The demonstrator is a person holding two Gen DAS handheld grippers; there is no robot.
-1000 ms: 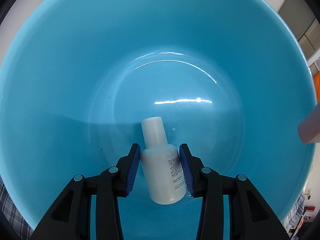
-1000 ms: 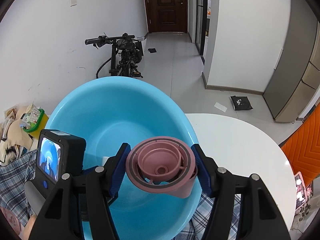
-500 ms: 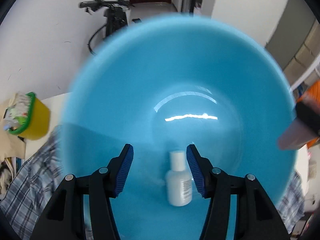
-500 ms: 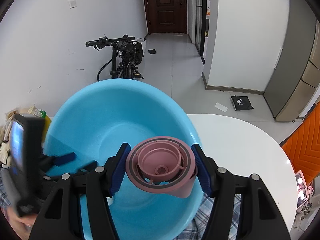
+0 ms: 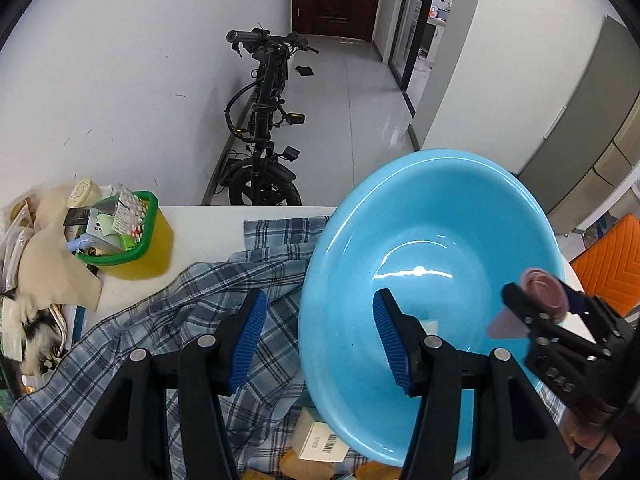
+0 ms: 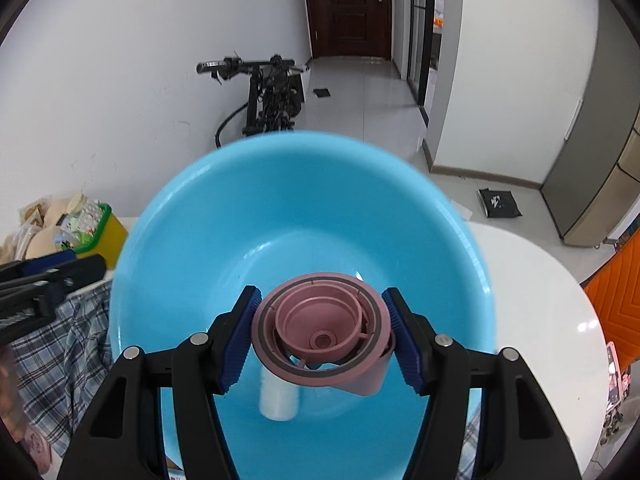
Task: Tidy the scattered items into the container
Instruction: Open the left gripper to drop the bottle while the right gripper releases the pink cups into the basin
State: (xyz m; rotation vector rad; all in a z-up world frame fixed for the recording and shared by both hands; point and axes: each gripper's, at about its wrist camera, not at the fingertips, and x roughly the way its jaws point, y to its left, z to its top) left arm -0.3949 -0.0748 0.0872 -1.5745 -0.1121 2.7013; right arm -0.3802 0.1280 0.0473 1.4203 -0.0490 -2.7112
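Note:
A big light-blue basin stands on the table. A white bottle lies on its floor, blurred in the right wrist view and almost hidden in the left one. My left gripper hangs open and empty above the basin's left rim, half over the plaid cloth. My right gripper is shut on a pink lid, its hollow side towards the camera, above the inside of the basin.
A plaid cloth lies crumpled left of the basin. A yellow bin full of packets stands at the far left. Small boxes lie at the basin's near edge. The white round table stretches to the right. A bike leans on the wall.
My left gripper opened off the white bottle, left it on the basin floor, then rose out and moved left. My right gripper carried the pink lid further over the basin.

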